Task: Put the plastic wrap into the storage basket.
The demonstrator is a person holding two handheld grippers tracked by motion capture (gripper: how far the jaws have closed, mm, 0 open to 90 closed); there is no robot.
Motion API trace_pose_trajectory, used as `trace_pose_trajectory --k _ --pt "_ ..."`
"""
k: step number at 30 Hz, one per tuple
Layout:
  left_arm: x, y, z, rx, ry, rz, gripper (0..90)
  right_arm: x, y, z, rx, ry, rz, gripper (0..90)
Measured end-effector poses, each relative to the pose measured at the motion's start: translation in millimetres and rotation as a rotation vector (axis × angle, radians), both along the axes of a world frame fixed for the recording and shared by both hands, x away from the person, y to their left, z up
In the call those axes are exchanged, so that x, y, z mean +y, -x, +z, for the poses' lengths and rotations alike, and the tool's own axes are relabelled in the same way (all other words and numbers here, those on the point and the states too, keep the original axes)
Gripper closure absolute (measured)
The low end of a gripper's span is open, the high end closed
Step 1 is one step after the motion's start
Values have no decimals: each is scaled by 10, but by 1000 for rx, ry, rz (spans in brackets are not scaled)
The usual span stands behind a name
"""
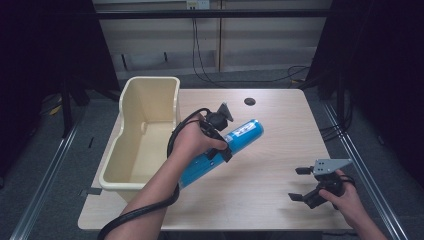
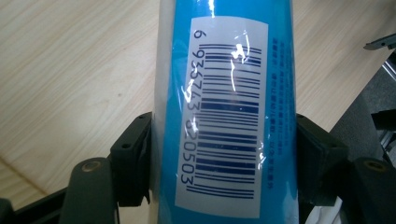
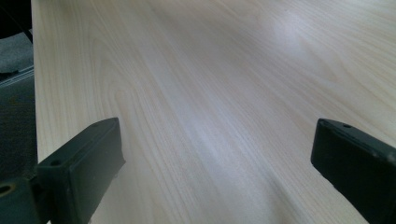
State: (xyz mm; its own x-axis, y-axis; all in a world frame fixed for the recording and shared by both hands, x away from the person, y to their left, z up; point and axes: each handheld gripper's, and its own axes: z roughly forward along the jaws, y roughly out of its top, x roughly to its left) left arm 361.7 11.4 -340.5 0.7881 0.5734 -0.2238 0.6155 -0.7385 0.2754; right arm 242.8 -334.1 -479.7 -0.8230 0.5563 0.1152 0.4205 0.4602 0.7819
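left gripper (image 1: 223, 150) clamped on blue plastic-wrapped cylinder pack (image 1: 240, 136), frame centre, lifted; next likely into cream plastic bin (image 1: 131, 88), centre left. right gripper (image 1: 301, 184) jaws wide, empty, lower right.

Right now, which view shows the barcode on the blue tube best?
The left gripper view: the barcode label faces the camera, bars and digits readable, on the blue tube clamped between the jaws. The high view shows the tube whole but the label as a pale patch.

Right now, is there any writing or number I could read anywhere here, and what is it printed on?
"6 93574? 820503", the middle digit lost in glare: under the barcode on the blue tube.
Fine print beside the barcode: too small to read.
White label on the tube in the high view: too blurred to read.
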Motion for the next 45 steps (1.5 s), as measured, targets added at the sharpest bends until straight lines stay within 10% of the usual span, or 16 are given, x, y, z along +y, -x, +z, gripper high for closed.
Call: trace_pose_trajectory --k 45 --pt "805 18 798 31 4 225 321 -13 1 -4 10 -5 -9 24"
